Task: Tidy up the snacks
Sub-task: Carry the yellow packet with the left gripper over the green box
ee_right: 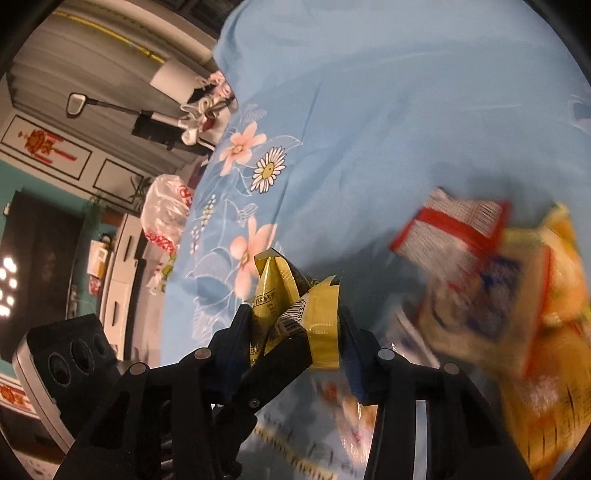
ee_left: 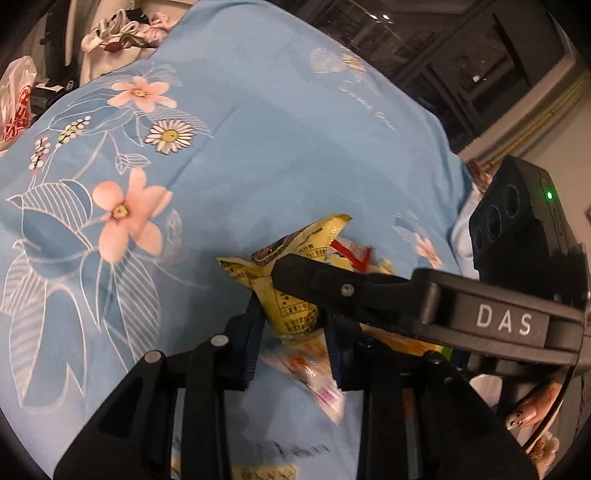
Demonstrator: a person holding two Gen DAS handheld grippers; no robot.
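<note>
A crumpled yellow snack packet (ee_left: 291,314) sits between the pads of my left gripper (ee_left: 293,314), which is shut on it. In the right wrist view the same yellow snack packet (ee_right: 314,321) is also pinched by my right gripper (ee_right: 295,321). One finger (ee_left: 332,286) of the right gripper crosses the left wrist view from the right and lies over the packet. A left-gripper finger (ee_right: 280,358) reaches in from the lower left. A blurred pile of snack packets (ee_right: 517,295), topped by a red-and-white packet (ee_right: 450,225), lies to the right on the blue floral sheet (ee_right: 369,110).
A clear wrapper with orange print (ee_left: 314,373) lies under the left gripper on the sheet (ee_left: 258,147). A plastic bag with red print (ee_right: 166,214) sits past the sheet's left edge. A heap of clothes (ee_left: 118,31) lies beyond its far edge. A person's thumb (ee_left: 528,410) shows at the lower right.
</note>
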